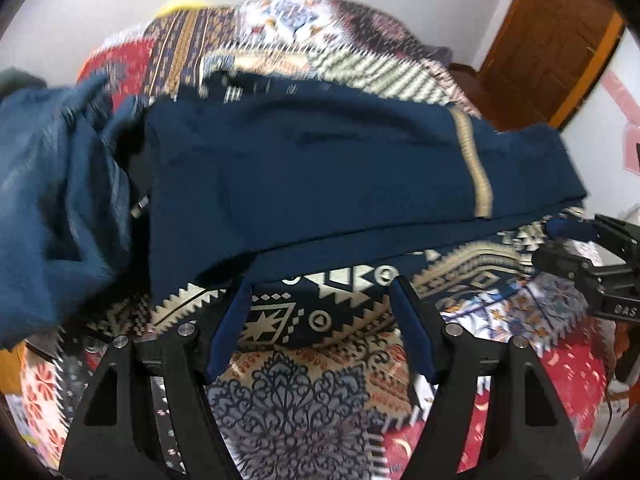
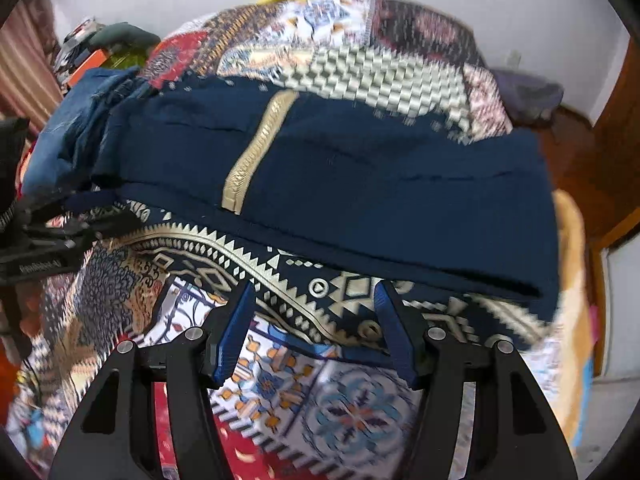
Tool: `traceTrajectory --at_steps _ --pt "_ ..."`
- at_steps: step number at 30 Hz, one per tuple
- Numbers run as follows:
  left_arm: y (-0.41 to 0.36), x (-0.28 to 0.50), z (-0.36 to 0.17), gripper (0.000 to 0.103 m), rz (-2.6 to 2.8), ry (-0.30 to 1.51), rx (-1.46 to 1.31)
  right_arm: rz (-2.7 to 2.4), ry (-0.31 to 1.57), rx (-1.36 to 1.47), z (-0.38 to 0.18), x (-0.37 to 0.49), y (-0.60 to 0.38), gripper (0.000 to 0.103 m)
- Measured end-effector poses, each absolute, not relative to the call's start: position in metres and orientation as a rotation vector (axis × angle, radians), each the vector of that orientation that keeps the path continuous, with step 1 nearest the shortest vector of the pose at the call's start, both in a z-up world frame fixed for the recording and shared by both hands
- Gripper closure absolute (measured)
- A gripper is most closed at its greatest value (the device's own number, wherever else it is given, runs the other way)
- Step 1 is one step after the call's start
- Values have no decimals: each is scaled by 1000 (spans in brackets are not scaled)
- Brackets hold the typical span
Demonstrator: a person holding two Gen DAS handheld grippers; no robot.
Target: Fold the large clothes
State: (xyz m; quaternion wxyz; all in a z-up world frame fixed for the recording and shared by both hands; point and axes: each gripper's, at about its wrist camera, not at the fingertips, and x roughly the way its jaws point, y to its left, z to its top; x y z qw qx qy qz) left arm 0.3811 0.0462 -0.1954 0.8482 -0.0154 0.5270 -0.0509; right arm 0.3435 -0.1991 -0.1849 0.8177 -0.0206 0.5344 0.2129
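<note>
A navy garment (image 1: pixel 320 176) with a beige stripe lies folded into a long band across the patterned bedspread (image 1: pixel 304 400). My left gripper (image 1: pixel 318 284) stands open just short of its near edge, with nothing between the blue pads. My right gripper (image 2: pixel 316 288) is likewise open in front of the same garment (image 2: pixel 380 200), its pads over bare bedspread (image 2: pixel 352 412). Each gripper shows at the edge of the other's view: the right one (image 1: pixel 576 236) near the garment's right end, the left one (image 2: pixel 80 216) near its left end. Both views are motion-blurred.
A lighter blue, crumpled piece of clothing (image 1: pixel 48 200) lies at the garment's left end (image 2: pixel 72 132). A wooden door (image 1: pixel 548 40) and white wall stand behind the bed. Clutter (image 2: pixel 88 48) sits at the back left. The bed's right edge drops by an orange cloth (image 2: pixel 572 260).
</note>
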Motion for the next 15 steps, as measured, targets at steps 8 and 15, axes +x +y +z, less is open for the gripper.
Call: traceTrajectory --at_steps 8,15 --pt "45 403 -214 33 -34 1091 -12 444 1220 22 -206 382 -182 45" --pt "45 433 -188 33 -9 989 23 414 1125 -72 -188 415 -167 46"
